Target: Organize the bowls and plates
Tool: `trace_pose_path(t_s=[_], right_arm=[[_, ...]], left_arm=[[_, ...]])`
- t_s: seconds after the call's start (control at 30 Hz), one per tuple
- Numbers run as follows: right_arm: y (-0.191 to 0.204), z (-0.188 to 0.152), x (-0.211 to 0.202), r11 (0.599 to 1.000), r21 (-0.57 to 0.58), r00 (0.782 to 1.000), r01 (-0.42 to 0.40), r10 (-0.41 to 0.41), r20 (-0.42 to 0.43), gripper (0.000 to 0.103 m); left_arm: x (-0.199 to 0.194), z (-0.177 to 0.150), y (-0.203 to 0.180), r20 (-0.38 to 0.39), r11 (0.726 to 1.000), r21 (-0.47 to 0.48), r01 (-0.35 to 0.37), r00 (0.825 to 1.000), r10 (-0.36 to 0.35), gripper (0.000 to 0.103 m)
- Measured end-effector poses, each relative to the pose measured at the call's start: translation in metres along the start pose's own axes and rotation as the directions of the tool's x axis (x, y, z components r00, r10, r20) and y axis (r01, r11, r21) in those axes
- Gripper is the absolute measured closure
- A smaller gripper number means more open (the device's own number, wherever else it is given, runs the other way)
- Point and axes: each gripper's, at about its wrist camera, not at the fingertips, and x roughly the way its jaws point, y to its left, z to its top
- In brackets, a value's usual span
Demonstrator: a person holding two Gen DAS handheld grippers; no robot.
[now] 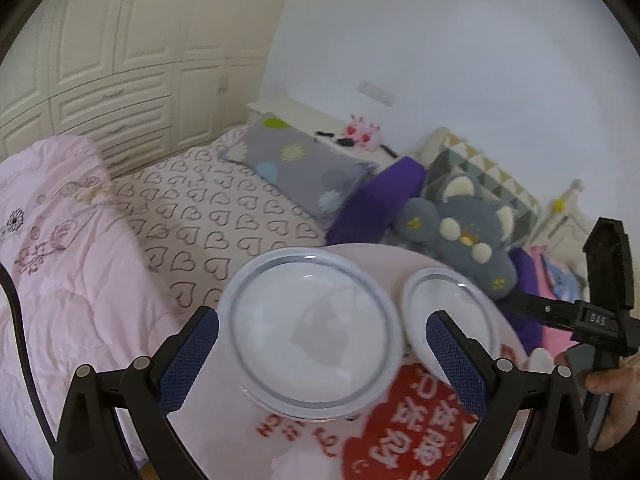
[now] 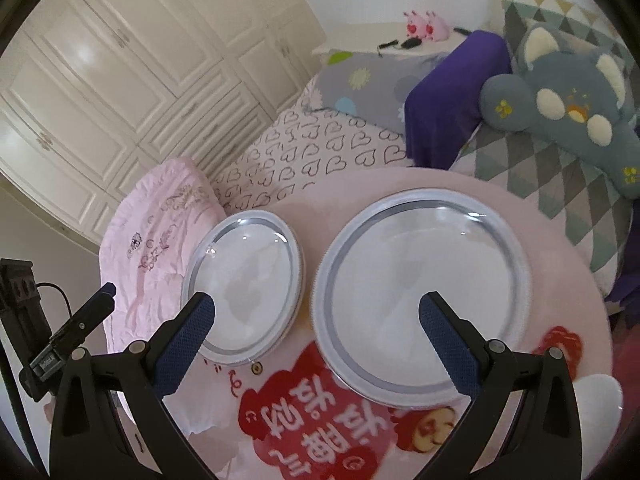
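L hand-held gripper (image 1: 322, 350) wide open, R hand-held gripper (image 2: 316, 332) likewise, prob. both empty

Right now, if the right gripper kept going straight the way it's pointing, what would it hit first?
Most likely the larger white dish on the pink round table: the open right gripper aims down toward its left rim. Depth is unclear, so it could instead land in the narrow gap beside the smaller dish.
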Motion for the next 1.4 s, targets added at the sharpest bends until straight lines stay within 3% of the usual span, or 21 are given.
trace_pose_path(t_s=[0.27,0.6,0.8,1.07,1.4], right_arm=[[-0.025,-0.013,-0.037,0.999,0.028,0.998,-0.042,0.041,0.042,0.0],[-0.081,-0.021,-0.066,0.994,0.102,0.996,-0.043,0.035,0.082,0.0],[-0.112,-0.019,-0.07,0.989,0.143,0.998,-0.028,0.019,0.065,0.0],[-0.146,-0.014,-0.052,0.978,0.207,1.0,-0.031,0.03,0.01,0.0],[-0.155,-0.001,-0.015,0.975,0.221,0.997,-0.023,0.039,-0.07,0.0]], left_arm=[[-0.011,-0.004,-0.012,-0.013,0.995,0.015,0.102,0.995,-0.102,0.001],[0.026,0.019,-0.002,-0.121,0.962,-0.035,0.27,0.955,-0.272,0.001],[0.076,0.049,-0.003,-0.227,0.944,-0.037,0.327,0.917,-0.327,0.001],[0.16,0.116,0.004,-0.345,0.932,-0.077,0.355,0.867,-0.359,0.001],[0.218,0.145,-0.005,-0.406,0.923,-0.064,0.378,0.835,-0.37,0.003]])
